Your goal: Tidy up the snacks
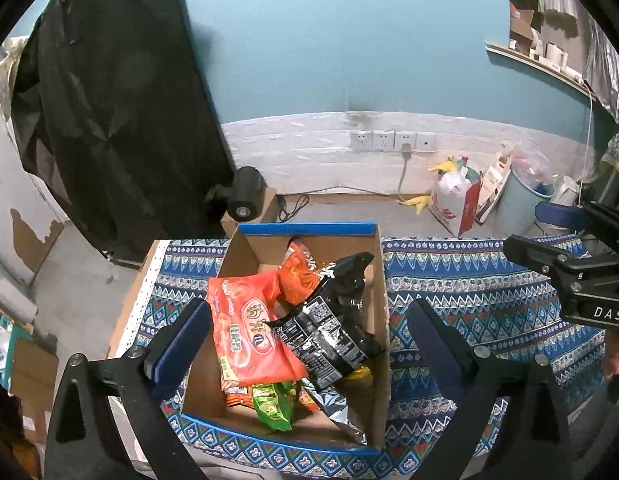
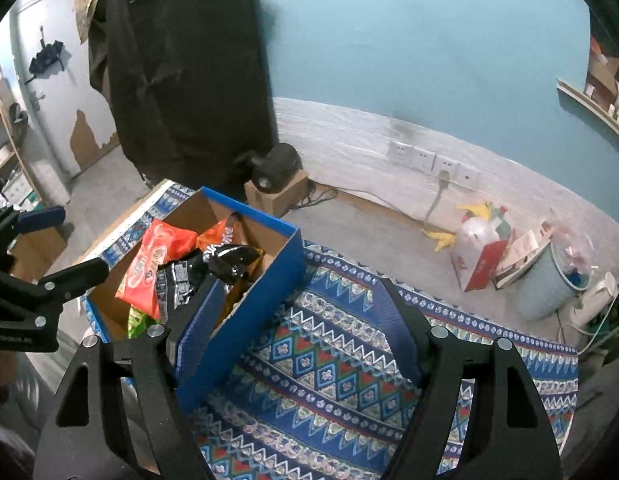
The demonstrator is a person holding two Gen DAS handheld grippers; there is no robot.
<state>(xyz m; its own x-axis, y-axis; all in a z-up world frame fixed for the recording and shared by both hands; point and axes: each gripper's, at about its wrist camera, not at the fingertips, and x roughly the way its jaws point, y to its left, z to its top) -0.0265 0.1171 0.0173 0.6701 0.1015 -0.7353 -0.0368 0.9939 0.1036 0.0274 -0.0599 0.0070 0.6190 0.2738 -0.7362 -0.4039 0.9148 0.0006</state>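
A cardboard box with blue edges stands on the patterned cloth and holds several snack bags: a red-orange bag, a black bag, an orange bag, a green bag and a silver one. My left gripper is open and empty, hovering above the box. My right gripper is open and empty over the cloth, just right of the box; its left finger is close beside the box's right wall. Each gripper also shows in the other's view, the right one and the left one.
The blue patterned cloth covers the table. Behind it are a black hanging cover, a black device on a small carton, wall sockets, a red-white bag and a pale blue bin on the floor.
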